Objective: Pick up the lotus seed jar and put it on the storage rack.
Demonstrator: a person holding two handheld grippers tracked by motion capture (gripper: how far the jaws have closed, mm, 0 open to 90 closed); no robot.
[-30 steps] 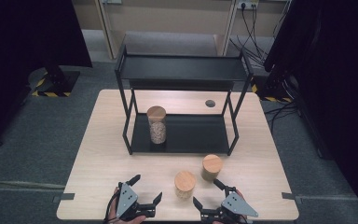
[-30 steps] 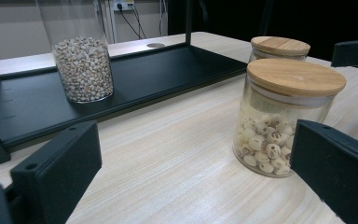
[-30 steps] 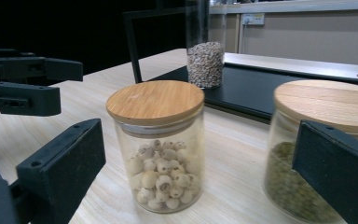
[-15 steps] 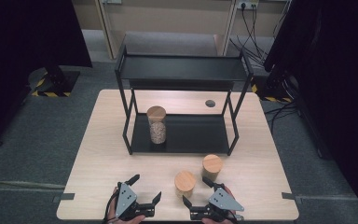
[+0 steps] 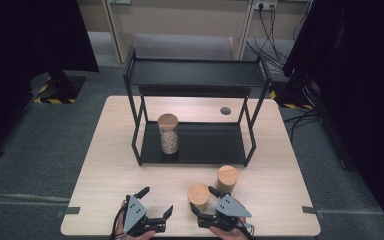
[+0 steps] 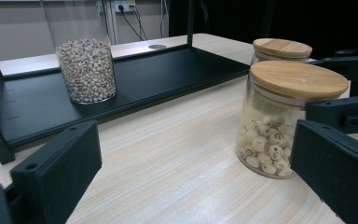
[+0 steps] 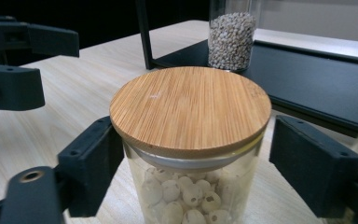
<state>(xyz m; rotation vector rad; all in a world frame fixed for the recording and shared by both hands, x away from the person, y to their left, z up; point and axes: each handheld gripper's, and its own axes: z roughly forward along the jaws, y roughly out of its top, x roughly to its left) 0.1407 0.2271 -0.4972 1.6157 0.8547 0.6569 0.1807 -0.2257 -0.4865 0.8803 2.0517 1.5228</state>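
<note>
The pale wood-grain table (image 5: 130,150) carries a black metal 2-tier shelf rack (image 5: 195,75) at 12 o'clock, with a tall glass jar of small grains (image 5: 168,134) on its lower tier. 2 squat round glass jars with smooth bamboo lids stand at 6 o'clock. The right tongs (image 5: 203,206) have slid in from 5 o'clock since a second ago and have just been closing around the nearer jar of lotus seeds (image 5: 198,196); a gap shows at 1 side, so the grip looks unfinished. The farther jar (image 5: 227,179) waits just beside. The left tongs (image 5: 156,202) hang spread wide, empty.
</note>
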